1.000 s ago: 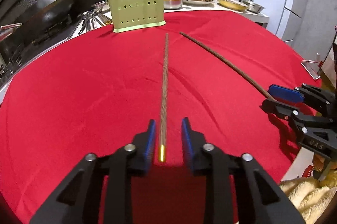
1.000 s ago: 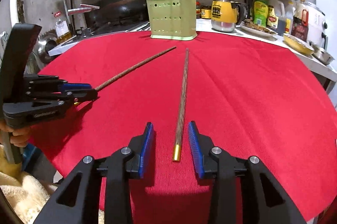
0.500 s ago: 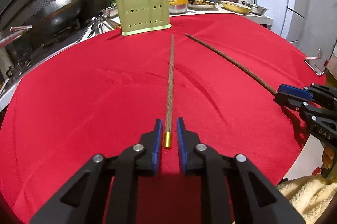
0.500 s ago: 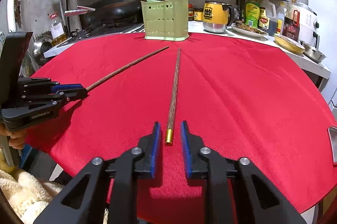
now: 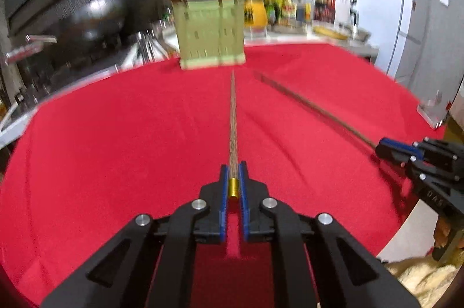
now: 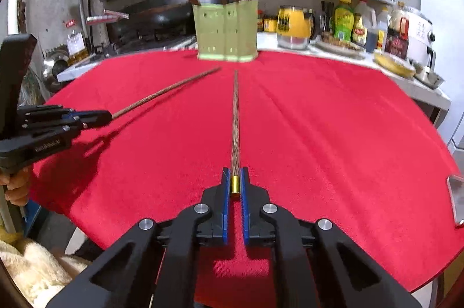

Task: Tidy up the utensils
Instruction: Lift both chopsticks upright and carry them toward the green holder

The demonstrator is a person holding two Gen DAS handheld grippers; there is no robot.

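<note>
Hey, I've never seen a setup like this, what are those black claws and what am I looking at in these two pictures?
No robot here: a person holds a two-finger clamp in each hand, with a camera on each looking along its fingers. One picture is from the left gripper, the other from the right gripper. Each is shut on the gold-capped end of a chopstick: the left chopstick and the right chopstick, over a red tablecloth. Behind stands a green holder with more chopsticks upright in it.

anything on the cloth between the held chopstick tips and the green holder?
Nothing: bare red cloth separates both chopstick tips from the green holder, clearest in the right wrist view.
</note>
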